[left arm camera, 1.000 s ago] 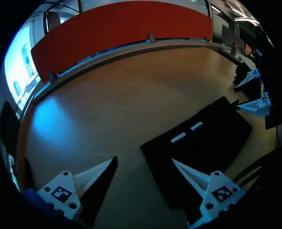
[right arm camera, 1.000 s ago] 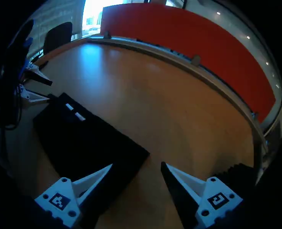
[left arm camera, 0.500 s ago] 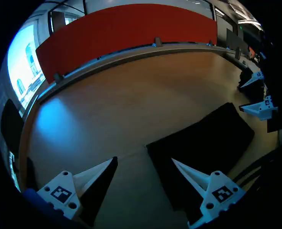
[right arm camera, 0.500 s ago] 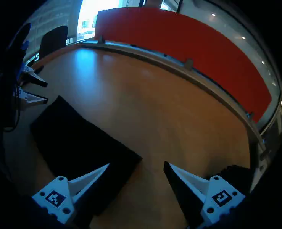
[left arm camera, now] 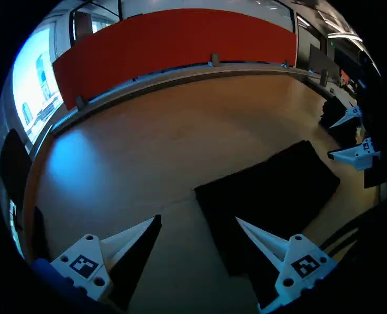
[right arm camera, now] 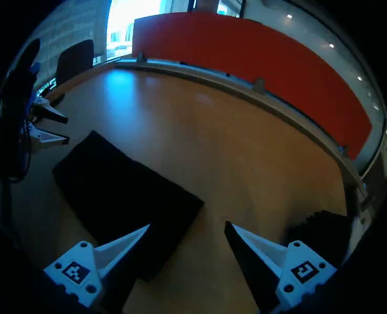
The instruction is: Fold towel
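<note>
A dark towel [left arm camera: 269, 196] lies flat on the wooden table as a folded rectangle. In the left gripper view my left gripper [left arm camera: 196, 233] is open above the table, its right finger over the towel's near corner. Across the towel in the same view, the right gripper [left arm camera: 345, 133] stands open. In the right gripper view the towel [right arm camera: 125, 193] reaches from the middle left down to my left finger. My right gripper [right arm camera: 188, 238] is open over the towel's near corner and holds nothing. The left gripper [right arm camera: 52, 125] is open at the far left, past the towel's far end.
A red partition [left arm camera: 172, 44] runs along the table's far edge, with a grey rail below it. Another pile of dark cloth [right arm camera: 319, 233] lies at the lower right of the right gripper view. A dark chair [right arm camera: 75, 57] stands beyond the table's far left corner.
The two white labels seen on the towel a second ago are no longer visible. The towel has shifted slightly in both views. Both grippers stay open and have moved only a little.
</note>
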